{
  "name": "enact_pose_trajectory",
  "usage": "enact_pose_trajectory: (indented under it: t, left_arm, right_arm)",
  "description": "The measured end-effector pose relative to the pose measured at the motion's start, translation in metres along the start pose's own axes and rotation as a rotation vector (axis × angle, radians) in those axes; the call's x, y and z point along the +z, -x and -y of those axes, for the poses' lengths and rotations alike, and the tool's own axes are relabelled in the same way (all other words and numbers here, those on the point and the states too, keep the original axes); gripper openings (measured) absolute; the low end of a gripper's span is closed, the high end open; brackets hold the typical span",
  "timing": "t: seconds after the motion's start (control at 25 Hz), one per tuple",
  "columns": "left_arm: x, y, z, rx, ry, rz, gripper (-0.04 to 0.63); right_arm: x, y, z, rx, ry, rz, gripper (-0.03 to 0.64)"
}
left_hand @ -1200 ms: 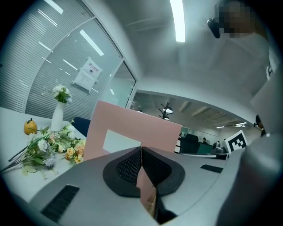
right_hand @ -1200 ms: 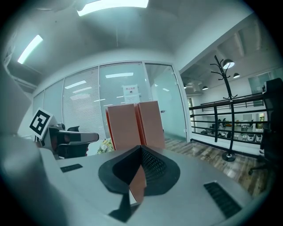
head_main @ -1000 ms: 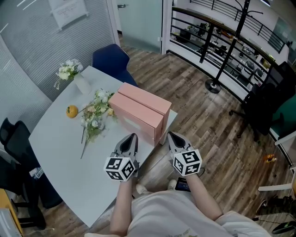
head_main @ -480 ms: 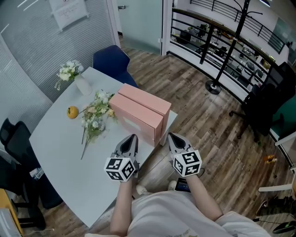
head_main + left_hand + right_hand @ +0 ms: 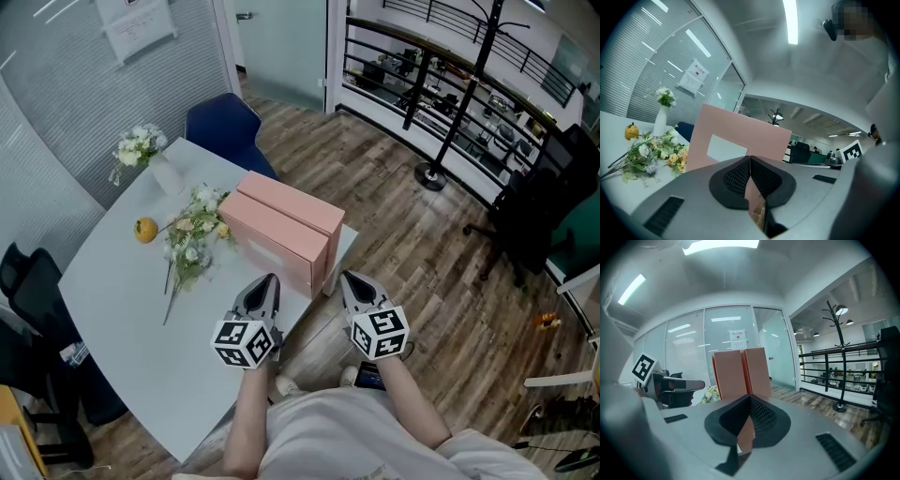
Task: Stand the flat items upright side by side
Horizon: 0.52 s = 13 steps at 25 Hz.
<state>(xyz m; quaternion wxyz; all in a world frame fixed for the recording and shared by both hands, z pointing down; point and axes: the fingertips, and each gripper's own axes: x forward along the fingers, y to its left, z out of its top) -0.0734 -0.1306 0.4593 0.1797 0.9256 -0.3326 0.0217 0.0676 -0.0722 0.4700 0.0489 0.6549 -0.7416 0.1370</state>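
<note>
The two pink boxes [image 5: 281, 230] stand upright, side against side, at the table's [image 5: 122, 319] right edge, beside the loose flowers [image 5: 190, 239]. Nothing has shifted in the last second. The left gripper [image 5: 266, 280] and right gripper [image 5: 351, 277] hang just short of the boxes, jaws closed on nothing, so the task looks done.

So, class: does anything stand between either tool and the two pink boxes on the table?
Nothing visible does. The left tool and right tool, both shut, point straight at the pink boxes; the flowers lie off to the left side.
</note>
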Motion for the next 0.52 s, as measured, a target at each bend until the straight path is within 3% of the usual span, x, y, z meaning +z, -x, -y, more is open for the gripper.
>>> enact_pose_trajectory:
  t: [0.52]
  left_arm:
    - [0.0004,-0.0012,0.0001,-0.003,0.018,0.004,0.006]
  right_arm:
    - [-0.0014,0.0006,0.0006,0.000,0.002,-0.005,0.015]
